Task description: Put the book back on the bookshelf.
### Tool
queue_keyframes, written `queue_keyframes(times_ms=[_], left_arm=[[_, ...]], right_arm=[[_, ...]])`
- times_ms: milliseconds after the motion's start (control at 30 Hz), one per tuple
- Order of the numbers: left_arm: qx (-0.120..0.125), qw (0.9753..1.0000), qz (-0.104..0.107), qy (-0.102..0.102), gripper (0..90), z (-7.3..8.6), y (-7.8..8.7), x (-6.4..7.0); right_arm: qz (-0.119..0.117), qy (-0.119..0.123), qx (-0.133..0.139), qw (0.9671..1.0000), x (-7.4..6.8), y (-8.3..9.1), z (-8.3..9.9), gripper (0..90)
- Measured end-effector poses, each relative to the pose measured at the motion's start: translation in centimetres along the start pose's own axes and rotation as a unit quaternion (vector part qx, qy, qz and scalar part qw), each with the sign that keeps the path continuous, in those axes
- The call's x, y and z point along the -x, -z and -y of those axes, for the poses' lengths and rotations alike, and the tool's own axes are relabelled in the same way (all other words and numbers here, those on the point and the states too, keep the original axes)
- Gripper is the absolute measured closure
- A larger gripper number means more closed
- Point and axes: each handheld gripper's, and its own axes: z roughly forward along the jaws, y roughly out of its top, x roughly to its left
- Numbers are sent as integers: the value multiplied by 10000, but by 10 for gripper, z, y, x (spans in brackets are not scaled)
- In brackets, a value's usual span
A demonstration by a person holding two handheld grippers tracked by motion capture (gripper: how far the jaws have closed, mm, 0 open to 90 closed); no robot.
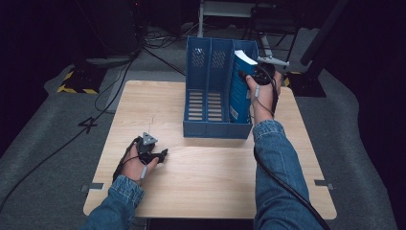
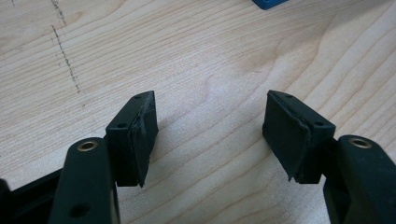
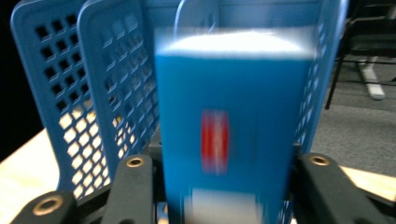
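High view: wooden table (image 1: 210, 182), grey floor, dark room | left gripper (image 1: 154, 154) fingers spread | right gripper (image 1: 249, 79) fingers clamp book (image 1: 238, 88)

This looks like a lab or recording studio rather than a home. A small wooden table (image 1: 210, 172) stands alone on grey carpet (image 1: 43, 143) in a darkened room, with black cables (image 1: 57, 148) trailing across the floor. Yellow-and-black hazard tape (image 1: 76, 89) marks a stand base, and metal equipment frames (image 1: 225, 9) stand behind.
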Motion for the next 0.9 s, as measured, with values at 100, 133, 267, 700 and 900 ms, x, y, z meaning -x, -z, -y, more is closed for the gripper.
queue_keyframes(times_ms=[100, 133, 267, 700, 900], left_arm=[[9, 10000, -15, 0, 358, 0, 0, 0], [11, 10000, -14, 1, 358, 0, 0, 0], [15, 10000, -18, -1, 358, 0, 0, 0], [2, 10000, -12, 10, 358, 1, 1, 0], [7, 10000, -2, 21, 359, 3, 3, 1]], right_arm=[[225, -17, -346, 9991, -1, 2, -7, 556], [248, 11, -349, 9991, 0, 3, -8, 569], [294, -70, -482, 9984, 0, 7, -7, 600], [476, 300, 352, 9978, -21, 10, -17, 609], [359, 152, 535, 9978, -16, -12, 2, 608]])
